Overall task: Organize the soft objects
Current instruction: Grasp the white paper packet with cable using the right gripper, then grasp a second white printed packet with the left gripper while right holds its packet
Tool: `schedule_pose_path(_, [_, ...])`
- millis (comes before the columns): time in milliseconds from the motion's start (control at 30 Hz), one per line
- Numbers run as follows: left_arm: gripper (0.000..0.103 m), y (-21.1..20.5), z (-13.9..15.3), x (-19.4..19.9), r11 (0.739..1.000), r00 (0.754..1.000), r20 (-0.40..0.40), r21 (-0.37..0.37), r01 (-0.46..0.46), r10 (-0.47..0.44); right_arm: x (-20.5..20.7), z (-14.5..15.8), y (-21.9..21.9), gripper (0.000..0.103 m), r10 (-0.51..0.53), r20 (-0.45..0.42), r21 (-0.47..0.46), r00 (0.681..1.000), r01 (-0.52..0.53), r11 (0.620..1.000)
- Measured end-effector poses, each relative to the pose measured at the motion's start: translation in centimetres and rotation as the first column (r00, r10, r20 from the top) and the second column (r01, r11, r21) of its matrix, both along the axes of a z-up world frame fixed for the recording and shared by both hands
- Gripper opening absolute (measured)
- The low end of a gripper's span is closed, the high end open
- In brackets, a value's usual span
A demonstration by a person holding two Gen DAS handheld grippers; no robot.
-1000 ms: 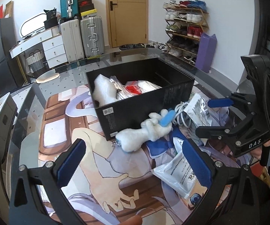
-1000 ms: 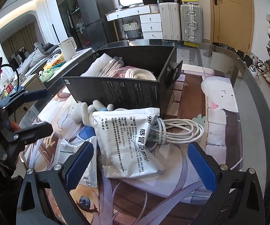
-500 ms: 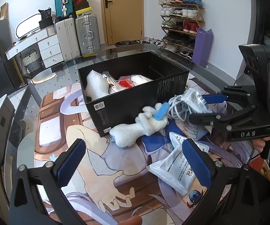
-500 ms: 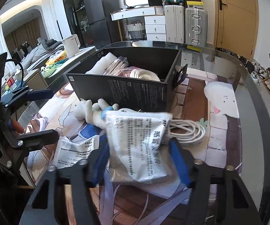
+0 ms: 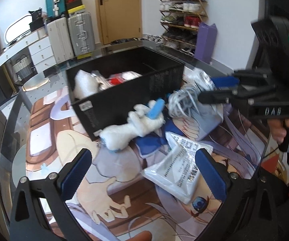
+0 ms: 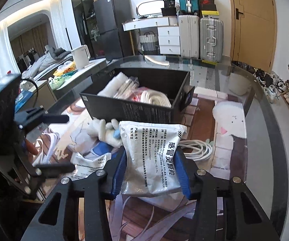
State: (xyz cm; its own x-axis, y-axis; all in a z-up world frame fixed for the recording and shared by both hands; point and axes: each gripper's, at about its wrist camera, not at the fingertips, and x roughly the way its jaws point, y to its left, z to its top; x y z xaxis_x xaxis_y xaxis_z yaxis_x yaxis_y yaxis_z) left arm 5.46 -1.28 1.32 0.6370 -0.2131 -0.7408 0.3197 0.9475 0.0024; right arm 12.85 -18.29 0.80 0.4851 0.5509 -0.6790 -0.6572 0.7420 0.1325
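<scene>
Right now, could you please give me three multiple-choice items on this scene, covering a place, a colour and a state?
1. Where does the white plush toy lie?
A. inside the black box
B. on the table mat against the black box
C. on the shoe rack

2. What colour are the gripper pads?
A. red
B. green
C. blue

3. What is the right gripper doing?
A. clamping the white medicine pouch
B. hanging open
C. gripping the cable

Key: B, it rests outside the box wall; C, all pads are blue; A, both pads press the pouch.
</scene>
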Motion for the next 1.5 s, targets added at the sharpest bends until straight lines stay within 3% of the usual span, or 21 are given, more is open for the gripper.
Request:
schedule_pose_path(200, [0.103,-2.4,-0.6,-1.0,0.993,0.995,-0.014,0.060,0.102,-0.101,-0.1,0.3,0.0,0.047,0.002,0.002,0.007,1.000,-0.002,1.000])
schedule_pose_path(367, [0.103,-3.2,-1.4,-0.8,0.991,0.995,-0.030,0.089,0.096,-0.094,-0.3,0.3,0.2,0.047,0.014,-0.001,0.006,1.000,-0.014,1.000])
schedule_pose_path(467, [0.103,-3.0,-2.2,-0.1,0.995,0.997,-0.053,0.082,0.062,-0.057,-0.3,0.2,0.3,0.047,0.016,-0.002,0.007,1.000,-0.016,1.000])
schedule_pose_path(600, [0.100,-2.4,-2.4,0.7,0.999,0.995,-0.086,0.016,0.047,-0.046,-0.4,0.1,0.4,0.047,0.021,-0.001,0.005,1.000,-0.021,1.000])
schedule_pose_path(767, [0.075,-2.5,-2.2,0.3,0.997,0.995,-0.065,-0.004,0.071,-0.071,-0.5,0.0,0.6,0.047,0.021,-0.003,0.001,1.000,-0.021,1.000])
schedule_pose_path(800, [0.065,-2.5,-2.1,0.3,0.997,0.995,-0.059,-0.005,0.076,-0.076,-0.5,0.0,0.6,0.047,0.022,-0.003,0.001,1.000,-0.022,1.000])
schedule_pose_path(900, [0.057,-2.2,-1.9,0.2,0.997,0.995,-0.053,-0.009,0.081,-0.082,-0.5,0.1,0.6,0.047,0.024,0.000,0.004,1.000,-0.024,1.000])
schedule_pose_path(933, [0.043,-2.1,-1.7,0.2,0.996,0.995,-0.050,-0.016,0.087,-0.087,-0.5,0.1,0.6,0.047,0.023,0.001,0.004,1.000,-0.023,1.000])
schedule_pose_path(1500, [0.043,-0.4,-0.5,-0.4,0.996,0.996,-0.027,-0.034,0.082,-0.083,-0.8,0.5,0.4,0.047,0.027,0.013,0.013,1.000,-0.027,1.000])
